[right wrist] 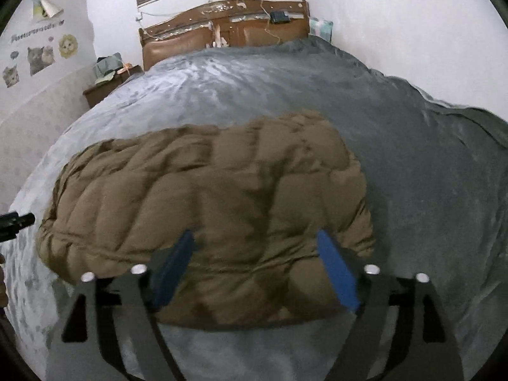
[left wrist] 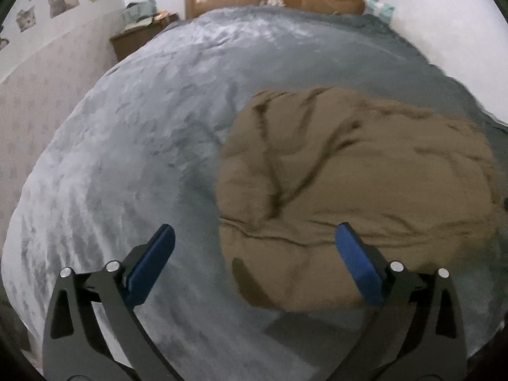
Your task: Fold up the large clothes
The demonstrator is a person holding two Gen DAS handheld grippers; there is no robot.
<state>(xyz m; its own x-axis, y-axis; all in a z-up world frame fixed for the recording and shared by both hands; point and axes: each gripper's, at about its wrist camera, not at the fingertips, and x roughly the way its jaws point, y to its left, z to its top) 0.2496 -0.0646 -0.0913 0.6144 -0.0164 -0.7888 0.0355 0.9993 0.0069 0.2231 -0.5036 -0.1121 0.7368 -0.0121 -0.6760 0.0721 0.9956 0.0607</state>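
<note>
A brown quilted puffer jacket (left wrist: 349, 165) lies bunched in a rounded heap on the grey bed cover (left wrist: 127, 158). In the left wrist view it fills the right half. My left gripper (left wrist: 254, 235) is open over the jacket's near left edge, its left blue pad (left wrist: 152, 263) above bare cover and its right pad (left wrist: 358, 263) above the jacket. In the right wrist view the jacket (right wrist: 222, 184) sits centre-left. My right gripper (right wrist: 254, 238) hangs open over its near edge. Both blue pads (right wrist: 336, 273) stand wide apart with nothing pressed between them.
A wooden headboard (right wrist: 197, 36) stands at the far end of the bed. A brown nightstand (right wrist: 104, 90) with clutter is at the far left beside a wall with cat stickers (right wrist: 39, 58). A black device part (right wrist: 16, 222) pokes in at the left edge.
</note>
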